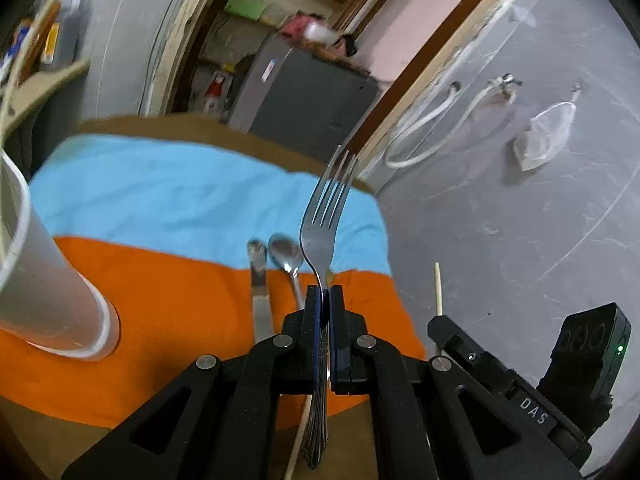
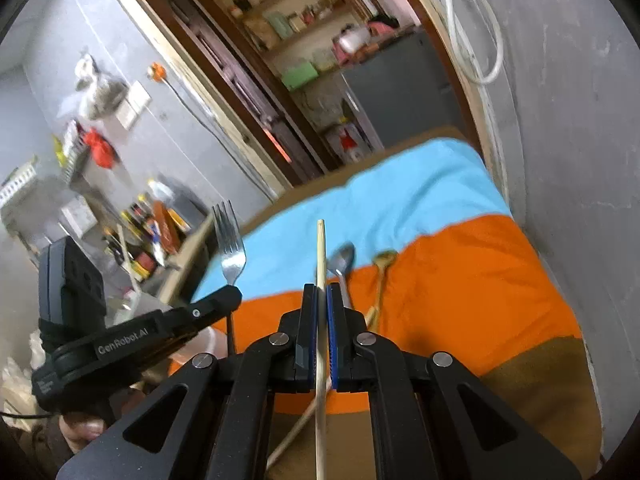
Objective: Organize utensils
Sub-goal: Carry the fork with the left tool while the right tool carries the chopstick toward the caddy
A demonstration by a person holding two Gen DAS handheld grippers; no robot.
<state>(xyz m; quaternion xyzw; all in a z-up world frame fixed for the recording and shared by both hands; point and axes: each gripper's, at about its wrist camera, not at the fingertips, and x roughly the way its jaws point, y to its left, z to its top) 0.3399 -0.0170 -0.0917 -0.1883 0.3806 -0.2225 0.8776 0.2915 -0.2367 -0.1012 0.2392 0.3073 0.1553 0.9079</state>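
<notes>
My left gripper (image 1: 324, 292) is shut on a steel fork (image 1: 326, 216), tines up, held above the orange and blue cloth (image 1: 160, 280). A steel spoon (image 1: 286, 258) and a butter knife (image 1: 258, 276) lie on the cloth just left of the fork. A white cup (image 1: 44, 296) stands on the cloth at the left. My right gripper (image 2: 322, 292) is shut on a wooden chopstick (image 2: 320, 256), held upright. In the right wrist view the left gripper (image 2: 224, 298) with the fork (image 2: 230, 246) is at the left; the spoon (image 2: 342, 262) and a wooden spoon (image 2: 382, 272) lie on the cloth.
The cloth (image 2: 460, 272) covers a brown table (image 2: 552, 392) set against a grey wall (image 1: 520, 220). A second chopstick (image 2: 296, 432) lies on the table near its front edge. A doorway with a grey fridge (image 1: 308, 96) is behind. A cluttered shelf (image 2: 140, 236) stands at the left.
</notes>
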